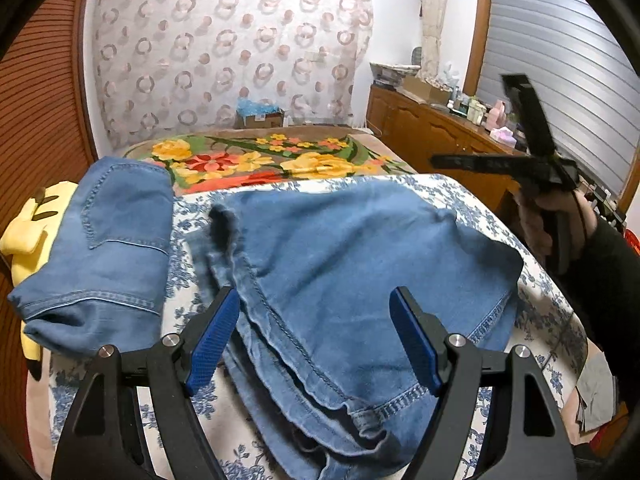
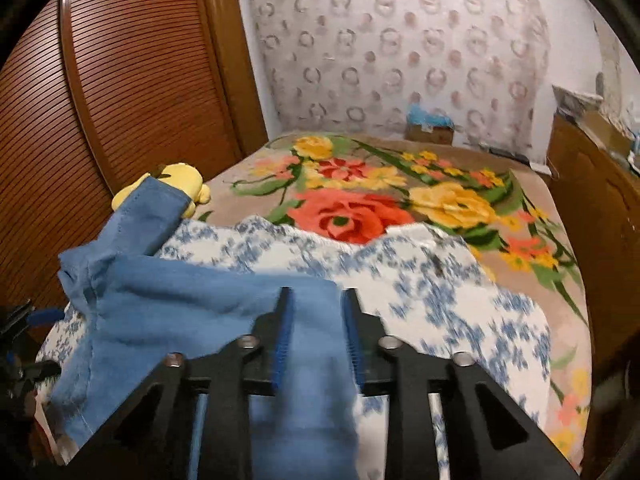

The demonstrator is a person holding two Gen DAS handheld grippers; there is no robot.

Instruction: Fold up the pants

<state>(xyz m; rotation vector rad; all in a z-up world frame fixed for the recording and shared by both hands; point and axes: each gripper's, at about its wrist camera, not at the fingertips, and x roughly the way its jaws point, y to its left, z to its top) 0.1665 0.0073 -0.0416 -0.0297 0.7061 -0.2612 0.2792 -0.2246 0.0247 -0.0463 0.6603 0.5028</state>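
Note:
Blue denim pants (image 1: 340,264) lie crumpled on a white sheet with blue flowers (image 1: 472,196). My left gripper (image 1: 316,336) is open just above the pants' hem and seam, holding nothing. A second folded blue denim piece (image 1: 108,248) lies at the left. In the left wrist view my right gripper (image 1: 508,136) is raised at the right, away from the cloth, fingers spread. In the right wrist view the right gripper (image 2: 318,336) has its jaws partly open above the blue denim (image 2: 208,312), with no cloth between them.
A yellow plush toy (image 1: 24,232) lies under the folded denim at the left. A floral blanket (image 2: 400,200) covers the bed beyond the sheet. A wooden louvred wardrobe (image 2: 120,80) stands left, a wooden dresser (image 1: 432,132) with clutter right.

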